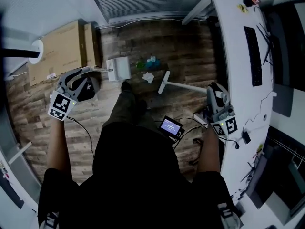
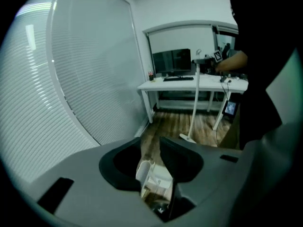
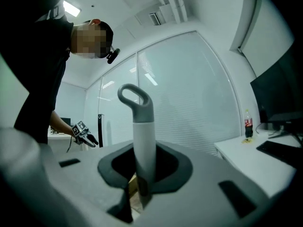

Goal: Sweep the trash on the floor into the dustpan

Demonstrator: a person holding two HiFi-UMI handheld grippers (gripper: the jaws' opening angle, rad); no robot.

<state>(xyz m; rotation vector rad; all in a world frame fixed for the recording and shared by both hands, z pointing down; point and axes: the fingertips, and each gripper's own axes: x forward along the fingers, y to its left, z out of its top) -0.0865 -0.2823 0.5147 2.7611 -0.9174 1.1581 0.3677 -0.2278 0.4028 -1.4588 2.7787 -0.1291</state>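
Right gripper (image 1: 212, 91), 3 o'clock: jaws clamped on white long-handled broom (image 1: 183, 85). My left gripper (image 1: 90, 74), 10 o'clock: jaws apart, gripping nothing. White plastic dustpan (image 1: 119, 68) just beyond. Crumpled white paper (image 1: 148, 77) and blue-green scraps (image 1: 146, 63) at 12 o'clock, between dustpan and broom head.

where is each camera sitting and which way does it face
Head view: on the person's head, looking steeply down at the floor; torso, arms, left gripper, right gripper show.
Left gripper view: on that gripper, facing the desk; its open jaws frame the dustpan.
Right gripper view: on that gripper, facing the blinds; jaws shut on the broom, the person's torso at left.
Shared: all three show the broom.
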